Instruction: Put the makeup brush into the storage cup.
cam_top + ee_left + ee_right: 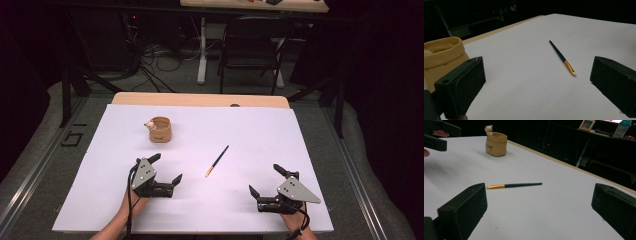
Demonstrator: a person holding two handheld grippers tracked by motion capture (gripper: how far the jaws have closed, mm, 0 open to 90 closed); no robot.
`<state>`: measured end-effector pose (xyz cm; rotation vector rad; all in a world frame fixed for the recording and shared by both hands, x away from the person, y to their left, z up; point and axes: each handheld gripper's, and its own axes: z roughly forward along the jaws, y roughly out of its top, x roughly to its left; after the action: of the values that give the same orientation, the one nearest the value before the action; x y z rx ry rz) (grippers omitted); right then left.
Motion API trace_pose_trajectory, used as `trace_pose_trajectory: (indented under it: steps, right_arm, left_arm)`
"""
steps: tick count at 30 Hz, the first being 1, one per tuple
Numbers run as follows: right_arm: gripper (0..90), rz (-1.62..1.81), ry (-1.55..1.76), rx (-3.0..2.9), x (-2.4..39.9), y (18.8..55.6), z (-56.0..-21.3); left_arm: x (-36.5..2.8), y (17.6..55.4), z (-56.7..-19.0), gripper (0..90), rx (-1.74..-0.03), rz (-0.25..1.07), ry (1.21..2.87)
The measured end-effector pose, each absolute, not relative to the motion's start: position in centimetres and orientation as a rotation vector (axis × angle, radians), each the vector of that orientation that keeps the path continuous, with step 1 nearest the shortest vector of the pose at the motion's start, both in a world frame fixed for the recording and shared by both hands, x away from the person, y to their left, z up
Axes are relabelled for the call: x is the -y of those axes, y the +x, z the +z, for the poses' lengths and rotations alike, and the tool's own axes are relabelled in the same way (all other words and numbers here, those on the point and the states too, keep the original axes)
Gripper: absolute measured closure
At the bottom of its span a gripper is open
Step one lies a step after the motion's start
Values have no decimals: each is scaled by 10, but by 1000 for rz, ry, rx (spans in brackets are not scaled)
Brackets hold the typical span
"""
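Claws (167, 169) (265, 180) agape, brush (217, 161) between.

— What covers the table?
— A white sheet (280, 135), with a strip of the wooden tabletop (200, 99) bare along its far edge

— And behind it?
— A dark folding chair (252, 45) on the grey floor (30, 165), just beside a white desk leg (202, 50). Black cables (155, 62) lie tangled to the left of that leg

— Anything on the far desk?
— In the right gripper view, a small picture frame (586, 124) and, near it, a teal bottle (621, 128)
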<state>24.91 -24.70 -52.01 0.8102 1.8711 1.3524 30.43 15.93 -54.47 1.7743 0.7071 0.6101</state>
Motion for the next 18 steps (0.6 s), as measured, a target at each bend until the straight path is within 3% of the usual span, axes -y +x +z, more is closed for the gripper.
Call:
trace_pose_trajectory:
  steps: [18]
  right_arm:
    - [0, 1362, 807, -1864, 247, 250, -520]
  left_arm:
    - [-138, 316, -543, 0, -698, 568, 1794]
